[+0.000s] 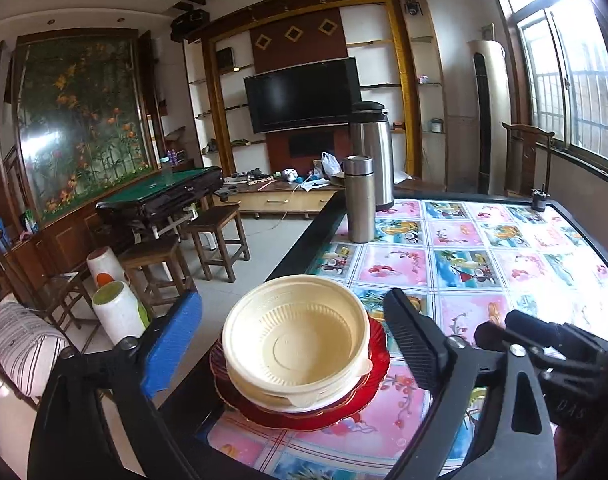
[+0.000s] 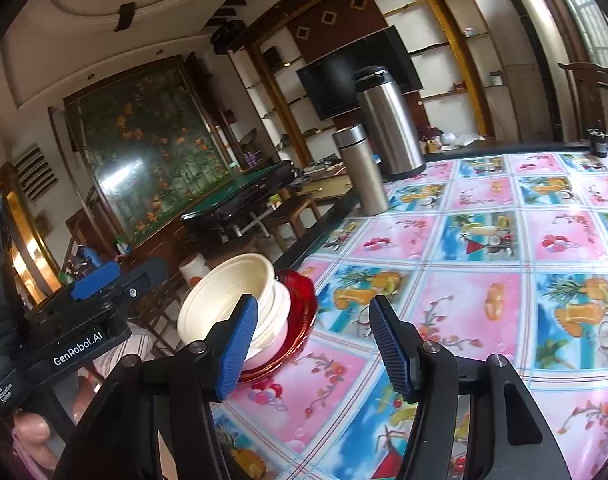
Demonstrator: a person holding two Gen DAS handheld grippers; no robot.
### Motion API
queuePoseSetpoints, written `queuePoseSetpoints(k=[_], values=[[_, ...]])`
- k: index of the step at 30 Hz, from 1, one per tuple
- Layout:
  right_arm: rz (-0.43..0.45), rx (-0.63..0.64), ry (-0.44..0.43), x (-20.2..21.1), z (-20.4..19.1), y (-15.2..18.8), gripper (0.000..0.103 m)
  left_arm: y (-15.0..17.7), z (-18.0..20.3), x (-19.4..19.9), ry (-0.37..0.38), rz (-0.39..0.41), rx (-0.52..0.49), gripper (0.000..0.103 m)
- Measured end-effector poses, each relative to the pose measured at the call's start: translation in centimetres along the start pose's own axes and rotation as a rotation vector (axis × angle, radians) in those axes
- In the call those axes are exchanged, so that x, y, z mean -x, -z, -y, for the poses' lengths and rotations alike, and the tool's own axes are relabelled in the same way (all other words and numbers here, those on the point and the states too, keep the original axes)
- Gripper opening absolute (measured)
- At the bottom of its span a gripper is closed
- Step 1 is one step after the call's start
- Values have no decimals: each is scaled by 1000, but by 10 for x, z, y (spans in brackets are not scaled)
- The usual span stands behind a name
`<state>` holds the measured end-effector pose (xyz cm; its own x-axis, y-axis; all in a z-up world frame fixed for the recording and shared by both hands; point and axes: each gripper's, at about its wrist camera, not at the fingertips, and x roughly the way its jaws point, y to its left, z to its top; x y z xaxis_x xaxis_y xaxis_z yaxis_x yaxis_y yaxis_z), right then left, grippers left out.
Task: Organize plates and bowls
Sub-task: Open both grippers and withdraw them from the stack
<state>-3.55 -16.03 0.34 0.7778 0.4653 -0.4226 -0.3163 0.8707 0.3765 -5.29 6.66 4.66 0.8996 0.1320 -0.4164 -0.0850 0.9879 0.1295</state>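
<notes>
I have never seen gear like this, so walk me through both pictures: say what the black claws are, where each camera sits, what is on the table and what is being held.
The black claws are hand-held two-finger grippers, one in each of a person's hands, each carrying a camera that looks along its fingers. One picture is from the left gripper, the other from the right gripper. On the flowered table near its edge, cream bowls sit nested on red plates. Further back stand a steel flask and a taller thermos. Both grippers are open and hold nothing.

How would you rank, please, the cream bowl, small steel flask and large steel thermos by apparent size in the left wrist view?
1. Cream bowl, enlarged by nearness to the camera.
2. Large steel thermos.
3. Small steel flask, though it stands nearer than the thermos.
</notes>
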Motion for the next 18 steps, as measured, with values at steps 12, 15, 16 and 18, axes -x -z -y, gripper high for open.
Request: queuePoseSetpoints(k=[12,15,16,18], values=[[-53,44,-33,-15,-22,13,61,5,-11,-8,-5,-43,34,103],[-64,55,-37,-19,-28,16,61,9,-12,-11,-8,-62,39,103],[-66,58,-39,-21,-29,17,61,9,-13,-12,-12,-66,42,103],[-70,63,-41,-23,-32,17,61,10,-15,-13,-11,-71,50,103]])
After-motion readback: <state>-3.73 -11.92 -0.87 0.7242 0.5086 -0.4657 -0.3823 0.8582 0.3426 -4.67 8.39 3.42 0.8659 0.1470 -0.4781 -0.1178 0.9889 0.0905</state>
